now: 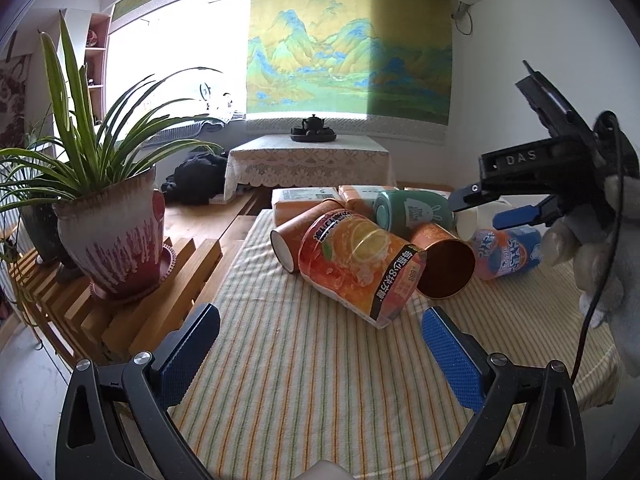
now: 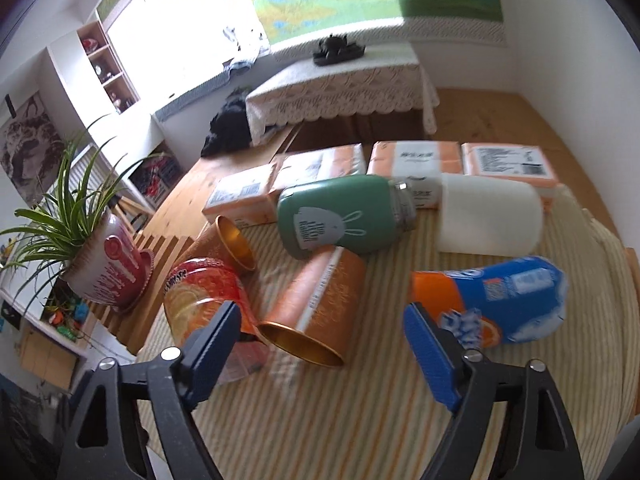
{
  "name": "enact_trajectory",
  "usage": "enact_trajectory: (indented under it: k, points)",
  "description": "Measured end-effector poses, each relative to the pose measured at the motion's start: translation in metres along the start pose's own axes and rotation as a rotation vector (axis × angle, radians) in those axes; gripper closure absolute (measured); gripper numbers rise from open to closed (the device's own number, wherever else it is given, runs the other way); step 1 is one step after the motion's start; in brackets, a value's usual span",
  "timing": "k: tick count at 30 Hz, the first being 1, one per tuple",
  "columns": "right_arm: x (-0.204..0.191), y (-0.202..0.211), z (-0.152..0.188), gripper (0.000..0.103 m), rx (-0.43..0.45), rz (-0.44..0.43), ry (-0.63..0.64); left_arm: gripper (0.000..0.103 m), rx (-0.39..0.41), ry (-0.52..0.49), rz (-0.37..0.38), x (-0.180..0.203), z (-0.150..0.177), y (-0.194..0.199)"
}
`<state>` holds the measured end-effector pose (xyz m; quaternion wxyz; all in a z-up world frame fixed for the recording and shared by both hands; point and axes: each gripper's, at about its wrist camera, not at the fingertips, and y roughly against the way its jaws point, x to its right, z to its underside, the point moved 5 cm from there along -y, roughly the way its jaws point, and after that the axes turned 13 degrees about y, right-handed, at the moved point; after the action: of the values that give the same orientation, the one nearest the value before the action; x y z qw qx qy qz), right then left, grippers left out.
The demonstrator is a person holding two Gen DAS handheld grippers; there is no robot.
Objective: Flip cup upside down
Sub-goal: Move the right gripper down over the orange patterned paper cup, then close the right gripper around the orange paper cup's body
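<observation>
Several cups lie on their sides on a striped tablecloth (image 1: 304, 380). An orange-print plastic cup (image 1: 356, 260) (image 2: 204, 304) lies nearest my left gripper (image 1: 320, 356), which is open and empty just in front of it. A copper cup (image 1: 444, 264) (image 2: 316, 304) lies beside it, mouth toward me. A second copper cup (image 1: 296, 236) (image 2: 228, 244), a green cup (image 1: 412, 208) (image 2: 340, 216), a white cup (image 1: 476, 220) (image 2: 488, 216) and a blue-orange cup (image 1: 504, 248) (image 2: 504, 300) also lie there. My right gripper (image 2: 324, 352) (image 1: 484, 208) is open, above the copper cup.
A potted spider plant (image 1: 112, 216) (image 2: 96, 264) stands on a wooden slat bench left of the table. Tissue packs (image 2: 412, 160) line the table's far edge. A lace-covered low table (image 1: 308, 160) with a tea set stands behind.
</observation>
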<state>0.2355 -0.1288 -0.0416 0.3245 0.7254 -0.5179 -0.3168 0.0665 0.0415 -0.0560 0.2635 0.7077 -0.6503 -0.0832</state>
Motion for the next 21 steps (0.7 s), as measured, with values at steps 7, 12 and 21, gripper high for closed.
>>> enact_trajectory:
  k: [7, 12, 21]
  points:
    - [-0.001, -0.046, -0.010, 0.039, -0.174, -0.019, -0.066, 0.001, -0.005, 0.033, -0.007, -0.014, -0.001, -0.004]
    - [0.005, -0.067, -0.012, 0.039, -0.249, -0.022, -0.110, 0.001, -0.006, 0.052, -0.016, -0.024, -0.001, -0.007]
    - [0.005, -0.081, -0.012, 0.047, -0.325, 0.005, -0.095, 0.001, -0.006, 0.081, -0.026, -0.038, -0.004, -0.010]
